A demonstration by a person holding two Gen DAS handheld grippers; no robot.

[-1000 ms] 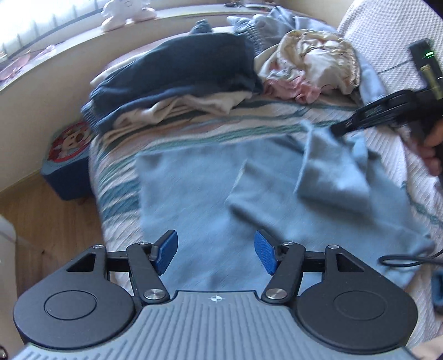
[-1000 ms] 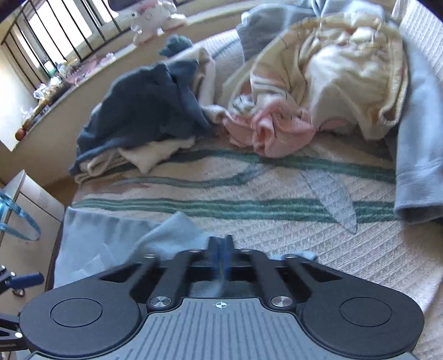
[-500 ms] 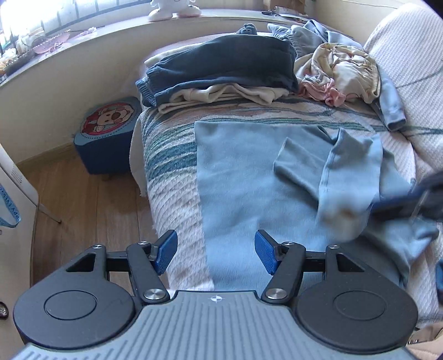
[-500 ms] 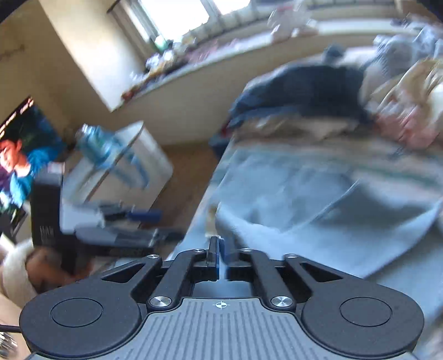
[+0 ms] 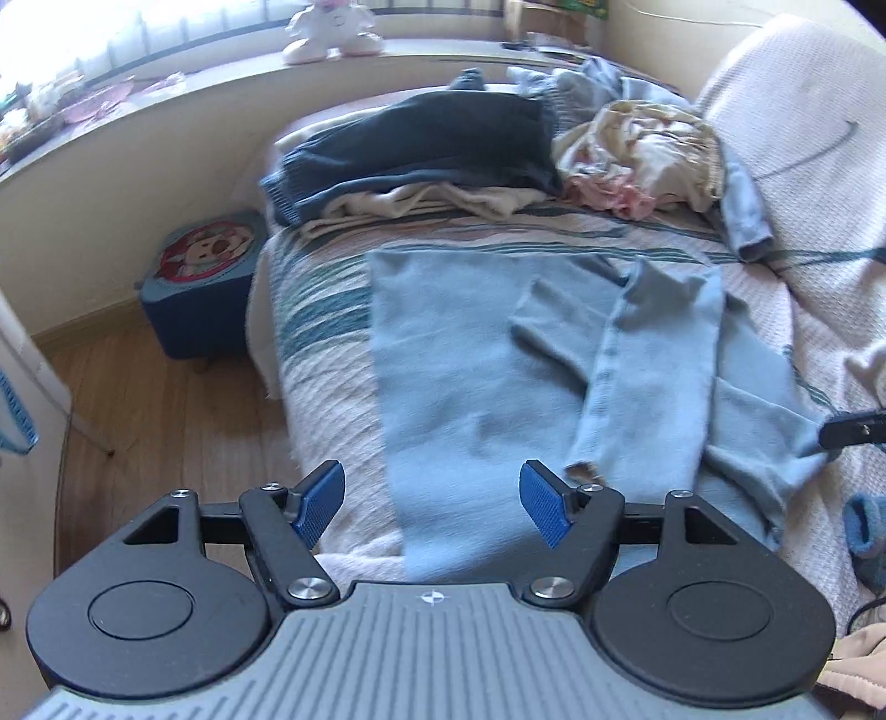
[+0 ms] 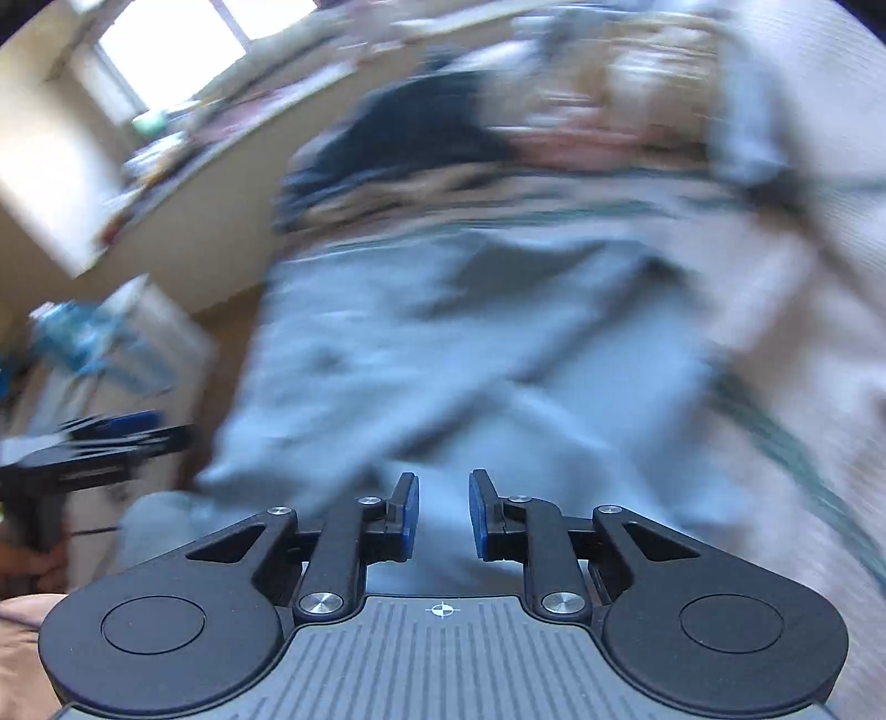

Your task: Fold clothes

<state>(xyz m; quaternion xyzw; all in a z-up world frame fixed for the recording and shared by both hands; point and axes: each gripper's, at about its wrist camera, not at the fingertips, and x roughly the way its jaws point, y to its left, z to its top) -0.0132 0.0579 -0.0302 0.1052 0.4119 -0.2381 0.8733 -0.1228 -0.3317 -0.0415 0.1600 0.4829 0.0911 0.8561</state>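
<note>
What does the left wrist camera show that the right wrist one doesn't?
Only the left wrist view: a white plush toy on the window ledge and a blue stool with a cartoon picture beside the bed.

Only the right wrist view, heavily blurred: the bright window.

Both: the light blue garment spread on the striped bedspread, with the dark blue garment behind.

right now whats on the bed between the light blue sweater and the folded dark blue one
In the left wrist view, only bare striped bedspread separates the light blue sweater from the dark blue one.

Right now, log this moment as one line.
left gripper open, empty | right gripper open, empty | light blue knit sweater flat on striped bed, sleeve folded across
</note>
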